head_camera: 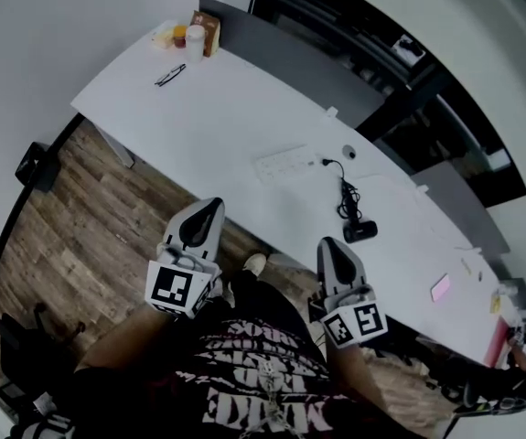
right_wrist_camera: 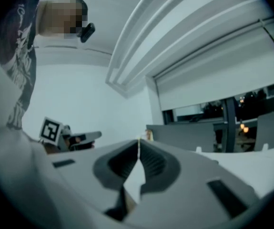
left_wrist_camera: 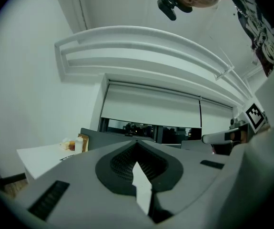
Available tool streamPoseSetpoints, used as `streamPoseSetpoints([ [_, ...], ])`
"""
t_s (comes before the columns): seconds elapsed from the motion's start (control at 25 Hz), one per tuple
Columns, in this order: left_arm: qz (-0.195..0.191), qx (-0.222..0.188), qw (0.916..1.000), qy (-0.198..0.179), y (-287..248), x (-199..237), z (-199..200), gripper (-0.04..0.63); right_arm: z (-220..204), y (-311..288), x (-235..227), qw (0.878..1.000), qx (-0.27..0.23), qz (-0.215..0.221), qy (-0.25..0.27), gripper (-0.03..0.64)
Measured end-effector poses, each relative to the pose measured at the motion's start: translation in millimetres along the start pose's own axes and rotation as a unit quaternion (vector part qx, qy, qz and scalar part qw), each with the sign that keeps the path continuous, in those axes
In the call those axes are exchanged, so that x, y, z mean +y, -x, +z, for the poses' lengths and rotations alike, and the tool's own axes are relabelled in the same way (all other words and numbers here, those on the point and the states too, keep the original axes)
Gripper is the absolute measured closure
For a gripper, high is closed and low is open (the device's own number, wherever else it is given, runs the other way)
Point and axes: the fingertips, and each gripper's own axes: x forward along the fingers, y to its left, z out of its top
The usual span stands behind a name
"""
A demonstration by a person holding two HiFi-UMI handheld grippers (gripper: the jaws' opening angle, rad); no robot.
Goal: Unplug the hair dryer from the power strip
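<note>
A white power strip (head_camera: pixel 285 163) lies flat on the long white table (head_camera: pixel 217 126). A black plug (head_camera: pixel 325 163) sits at its right end, and a black cable runs from it to the black hair dryer (head_camera: pixel 359 230) near the table's front edge. My left gripper (head_camera: pixel 209 205) is held short of the table's front edge, shut with nothing in it; in its own view the jaws (left_wrist_camera: pixel 137 142) meet at the tips. My right gripper (head_camera: pixel 328 243) is just below the hair dryer and apart from it, also shut and empty, pads together (right_wrist_camera: pixel 138 141).
Small bottles and a brown box (head_camera: pixel 196 33) stand at the table's far left end, with glasses (head_camera: pixel 169 75) beside them. A small white round object (head_camera: pixel 348 152) and a pink item (head_camera: pixel 441 287) also lie on the table. Behind runs a grey partition (head_camera: pixel 290 53).
</note>
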Motion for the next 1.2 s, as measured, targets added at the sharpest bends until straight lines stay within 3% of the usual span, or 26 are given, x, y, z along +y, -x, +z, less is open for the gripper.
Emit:
streamPoseSetpoints([
  [0.24, 0.017, 0.036, 0.9992, -0.005, -6, 20, -19, 0.568, -25, -19, -9, 0.999, 0.008, 0.002, -0.034, 0.582],
  [0.6, -0.002, 0.082, 0.9965, -0.017, -45, 23, -56, 0.568, -63, -53, -58, 0.997, 0.02, -0.02, -0.071, 0.583],
  [0.96, -0.045, 0.132, 0.9901, -0.013, -128, 7, -103, 0.568, -104, -113, -162, 0.992, 0.038, -0.085, -0.09, 0.581],
  [1.2, -0.051, 0.163, 0.9852, -0.018, -182, 8, -137, 0.568, -151, -156, -237, 0.984, 0.07, -0.131, -0.097, 0.581],
])
